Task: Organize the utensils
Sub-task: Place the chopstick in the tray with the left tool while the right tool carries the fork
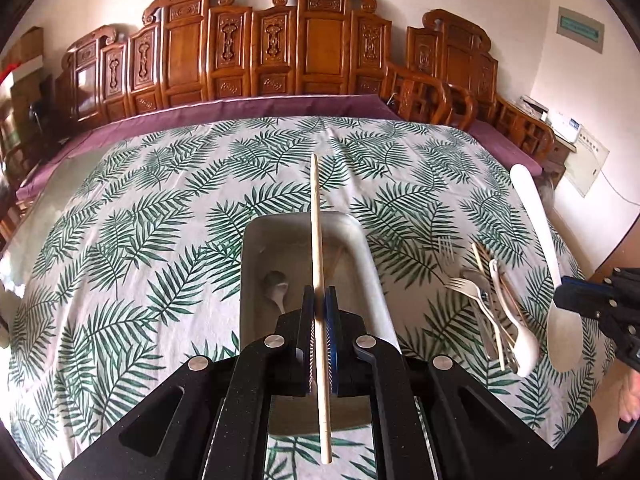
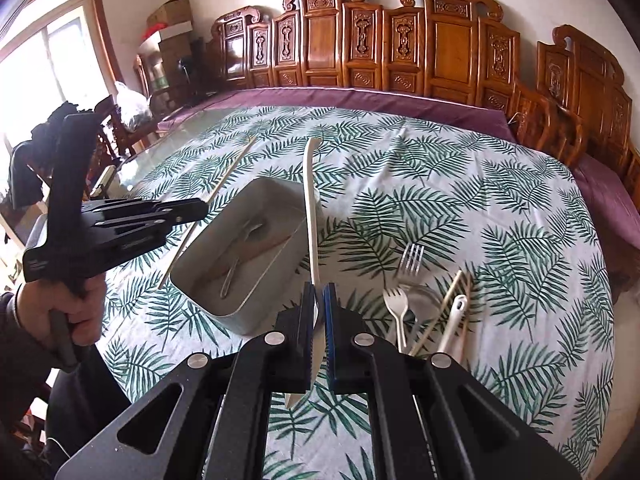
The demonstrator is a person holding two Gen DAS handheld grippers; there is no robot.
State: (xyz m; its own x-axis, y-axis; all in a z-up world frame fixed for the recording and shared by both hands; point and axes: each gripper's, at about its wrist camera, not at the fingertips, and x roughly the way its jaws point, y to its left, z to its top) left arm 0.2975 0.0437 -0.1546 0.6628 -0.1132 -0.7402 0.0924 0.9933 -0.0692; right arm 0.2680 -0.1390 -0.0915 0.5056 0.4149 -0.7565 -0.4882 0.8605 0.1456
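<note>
Left tongs (image 1: 320, 300): clamped on wooden chopstick (image 1: 316, 216), held over grey tray (image 1: 370, 280). Right tongs (image 2: 319, 300): clamped on white spoon (image 2: 309, 200), handle pointing away, beside the tray. Tray, on leaf-print bench (image 1: 140, 220): holds metal spoon (image 2: 240, 248). Loose pile (image 2: 420, 312) w/ forks, chopsticks, white spoon: bench, right of tray.

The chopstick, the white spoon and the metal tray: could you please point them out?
chopstick (image 1: 318, 240), left wrist view, mid-shaft.
white spoon (image 2: 310, 208), right wrist view, handle.
metal tray (image 2: 256, 310), right wrist view, near wall.
</note>
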